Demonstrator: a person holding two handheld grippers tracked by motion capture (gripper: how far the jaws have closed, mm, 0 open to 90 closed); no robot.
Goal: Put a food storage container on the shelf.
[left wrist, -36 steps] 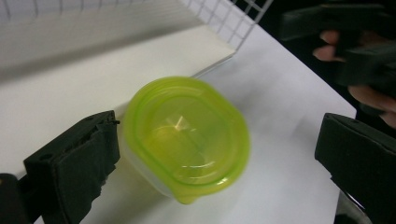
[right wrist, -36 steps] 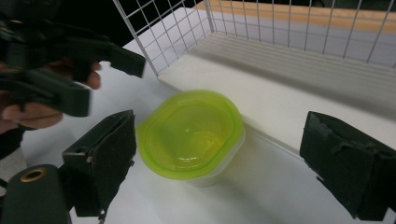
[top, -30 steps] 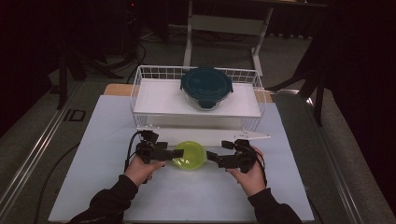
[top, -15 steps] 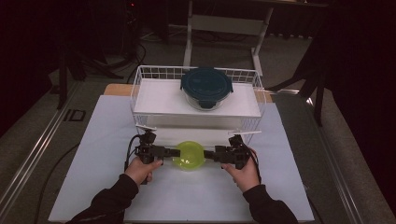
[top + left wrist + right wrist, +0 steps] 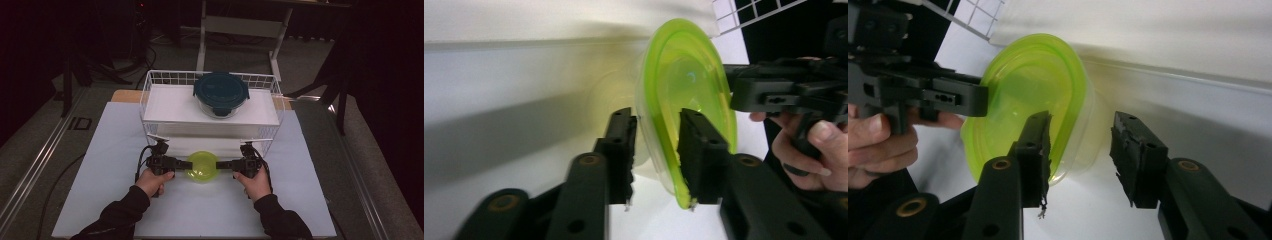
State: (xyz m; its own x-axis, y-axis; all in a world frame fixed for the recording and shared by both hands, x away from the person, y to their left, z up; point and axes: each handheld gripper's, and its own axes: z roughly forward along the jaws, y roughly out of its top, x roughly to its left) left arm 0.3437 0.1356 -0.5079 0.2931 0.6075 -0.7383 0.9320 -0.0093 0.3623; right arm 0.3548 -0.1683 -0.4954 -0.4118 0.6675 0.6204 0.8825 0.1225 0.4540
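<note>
A clear tub with a lime-green lid [image 5: 201, 167] stands on the white mat just in front of the wire basket. My left gripper [image 5: 187, 163] reaches it from the left. In the left gripper view its jaws have just been closing and now pinch the tub [image 5: 684, 75] at its rim, one pad on the lid, one on the clear wall; left gripper [image 5: 656, 120]. My right gripper [image 5: 221, 163] comes from the right. Its jaws have been closing too and straddle the tub's [image 5: 1023, 85] rim, with the outer pad [image 5: 1135, 150] still apart from the wall; right gripper [image 5: 1082, 122].
A white wire basket [image 5: 150, 100] stands right behind the tub, with a white board in it carrying a glass dish with a dark teal lid [image 5: 221, 94]. The white mat [image 5: 100, 190] covers the table. A metal rail [image 5: 35, 165] runs along the left.
Both grippers have slid inward to the tub's two sides and their jaws have narrowed around its rim. The tub itself has stayed where it was.
</note>
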